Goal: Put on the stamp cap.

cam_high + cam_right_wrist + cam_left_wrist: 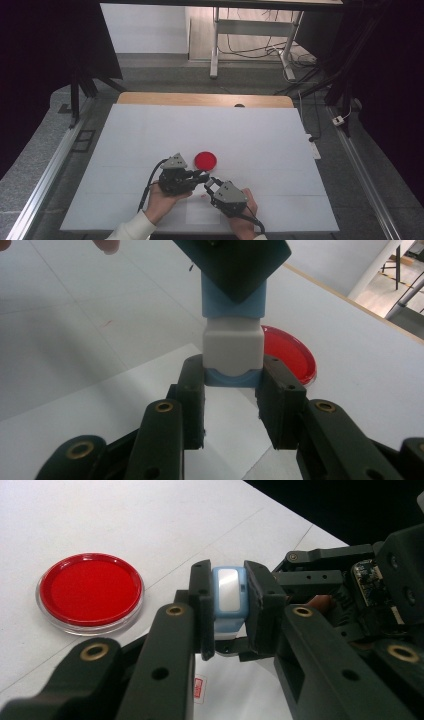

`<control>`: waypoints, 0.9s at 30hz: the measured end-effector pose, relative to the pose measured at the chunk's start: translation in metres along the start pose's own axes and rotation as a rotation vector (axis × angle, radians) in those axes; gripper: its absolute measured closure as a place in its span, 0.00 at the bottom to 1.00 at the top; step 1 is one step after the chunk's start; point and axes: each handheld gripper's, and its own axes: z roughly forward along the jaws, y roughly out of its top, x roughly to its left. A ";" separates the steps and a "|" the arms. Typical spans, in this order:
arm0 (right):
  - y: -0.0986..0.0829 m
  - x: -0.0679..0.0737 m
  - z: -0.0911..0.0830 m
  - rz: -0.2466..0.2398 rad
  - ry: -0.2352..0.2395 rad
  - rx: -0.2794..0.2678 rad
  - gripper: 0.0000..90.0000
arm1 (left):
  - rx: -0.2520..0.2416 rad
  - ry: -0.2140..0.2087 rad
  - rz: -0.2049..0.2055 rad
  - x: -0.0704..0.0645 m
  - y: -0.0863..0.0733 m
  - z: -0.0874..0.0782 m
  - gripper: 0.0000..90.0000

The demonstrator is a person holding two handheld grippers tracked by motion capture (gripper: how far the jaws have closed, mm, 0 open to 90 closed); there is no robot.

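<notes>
A small light-blue block with a white cap (pixel 233 342) hangs just above the table between both grippers. My left gripper (pixel 229 605) is shut on its blue body (pixel 228 592), which has a pale shiny face. My right gripper (pixel 232 382) comes from the opposite side, and its jaws press against the lower capped end. In the high view the left gripper (pixel 206 176) and right gripper (pixel 210 183) meet tip to tip near the table's front middle. A round clear dish with a red inside (pixel 205 159) lies flat just beyond them, also seen as the dish (pixel 90 592) and the dish (pixel 292 357).
The table is covered by a white sheet (pixel 150 135) with a wooden edge (pixel 200 99) at the back. A small red-printed sticker (pixel 198 687) lies under the grippers. A white paper rectangle (pixel 202 215) sits at the front edge. Metal rails run along both sides.
</notes>
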 end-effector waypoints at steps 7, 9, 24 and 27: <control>-0.001 -0.002 0.001 0.002 0.026 0.013 0.66 | -0.006 0.013 0.008 -0.001 0.000 -0.001 0.84; -0.001 -0.003 0.002 0.013 0.041 0.023 0.61 | -0.009 0.012 0.006 0.000 0.000 -0.002 0.84; -0.019 -0.045 -0.021 0.075 0.075 0.073 0.51 | -0.006 0.015 0.027 0.004 0.003 -0.009 0.84; -0.025 -0.057 -0.029 0.094 0.070 0.082 0.51 | -0.004 0.016 0.031 0.003 0.003 -0.010 0.84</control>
